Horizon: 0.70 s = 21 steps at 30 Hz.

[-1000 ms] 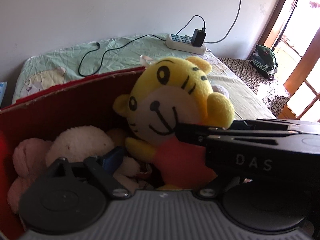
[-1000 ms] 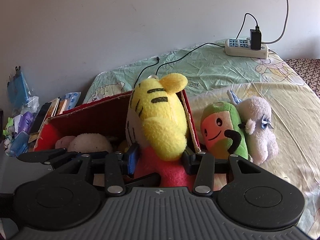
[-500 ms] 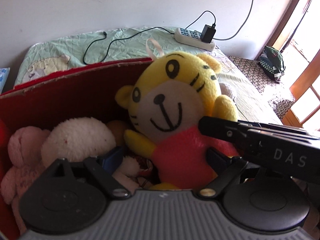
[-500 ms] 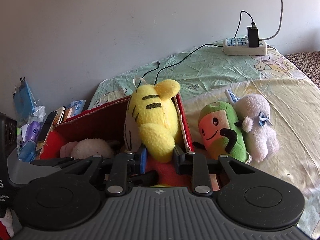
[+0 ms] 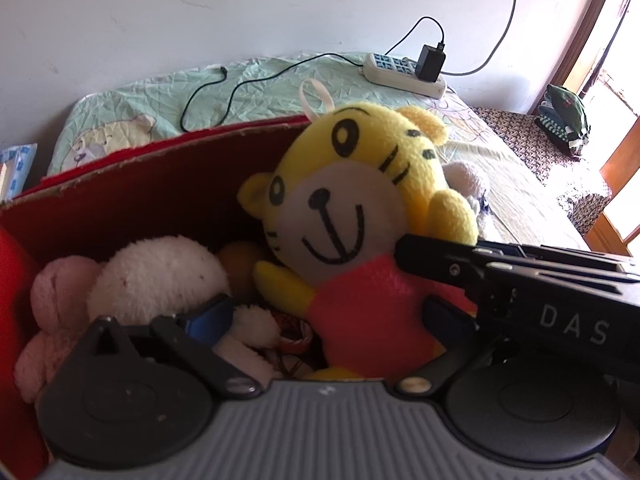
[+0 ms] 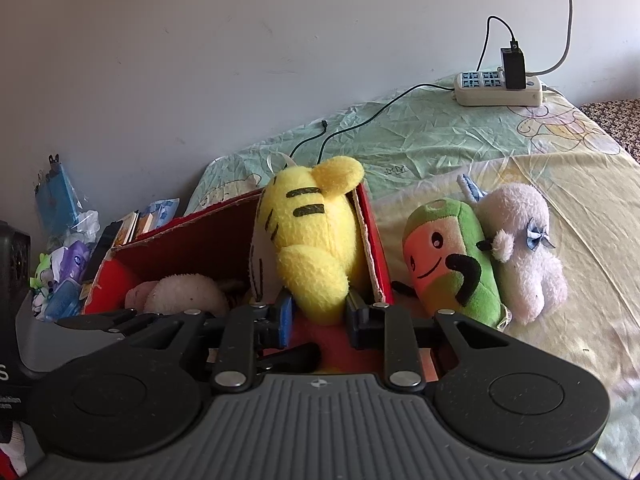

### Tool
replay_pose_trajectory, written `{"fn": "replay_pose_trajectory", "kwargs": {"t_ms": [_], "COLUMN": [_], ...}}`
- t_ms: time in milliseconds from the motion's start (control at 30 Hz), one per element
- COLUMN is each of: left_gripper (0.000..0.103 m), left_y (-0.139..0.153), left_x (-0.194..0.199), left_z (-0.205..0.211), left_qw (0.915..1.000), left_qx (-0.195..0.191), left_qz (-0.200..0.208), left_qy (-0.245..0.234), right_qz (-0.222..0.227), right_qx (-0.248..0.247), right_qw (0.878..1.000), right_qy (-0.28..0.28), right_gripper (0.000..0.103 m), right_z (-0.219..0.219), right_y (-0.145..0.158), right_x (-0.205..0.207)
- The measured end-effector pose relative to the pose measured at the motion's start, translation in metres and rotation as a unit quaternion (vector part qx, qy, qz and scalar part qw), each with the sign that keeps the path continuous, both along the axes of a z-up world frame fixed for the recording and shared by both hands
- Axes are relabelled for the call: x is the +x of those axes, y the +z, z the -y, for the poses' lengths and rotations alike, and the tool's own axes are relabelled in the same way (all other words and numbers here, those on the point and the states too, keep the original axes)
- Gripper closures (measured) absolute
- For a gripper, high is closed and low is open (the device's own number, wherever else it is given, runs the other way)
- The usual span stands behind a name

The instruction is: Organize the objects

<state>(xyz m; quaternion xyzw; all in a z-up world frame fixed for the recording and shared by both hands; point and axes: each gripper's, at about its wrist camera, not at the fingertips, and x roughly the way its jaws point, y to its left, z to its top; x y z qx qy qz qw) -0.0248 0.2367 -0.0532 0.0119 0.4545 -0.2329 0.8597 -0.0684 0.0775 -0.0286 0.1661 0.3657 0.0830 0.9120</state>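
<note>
Tiger toy [image 6: 310,240] sits upright at the red box's [image 5: 132,184] end wall, among the toys inside. Our right claw [image 6: 316,316] pinches its red body; our left claw [image 5: 320,320] gapes empty. Letting go now, we risk it tipping over the wall toward the green toy [image 6: 452,264].

Bright window glare right, fisheye-curved edges, sharp

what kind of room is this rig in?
Most likely a bedroom in a home: a bed with a cartoon-print sheet, plush toys such as the yellow tiger in a red cardboard box, and a power strip by the wall.
</note>
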Motion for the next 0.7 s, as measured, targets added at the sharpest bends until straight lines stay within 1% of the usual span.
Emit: {"fn": "replay_pose_trajectory", "kwargs": {"t_ms": [300,700], "left_gripper": [0.000,0.000], "left_y": [0.006,0.009], "left_x": [-0.013,-0.024], "left_z": [0.007,0.009], "left_qw": [0.9992,0.9978], "left_qx": [0.033,0.050], "left_qz": [0.020,0.032], "left_qy": [0.008,0.029], "right_qz": [0.001,0.008], "right_qx": [0.010,0.006], "right_qw": [1.000,1.000], "right_qy": [-0.002,-0.010], "right_gripper": [0.076,0.075], "right_z": [0.003,0.008], "right_y": [0.002,0.003], "right_x": [-0.011,-0.021]}}
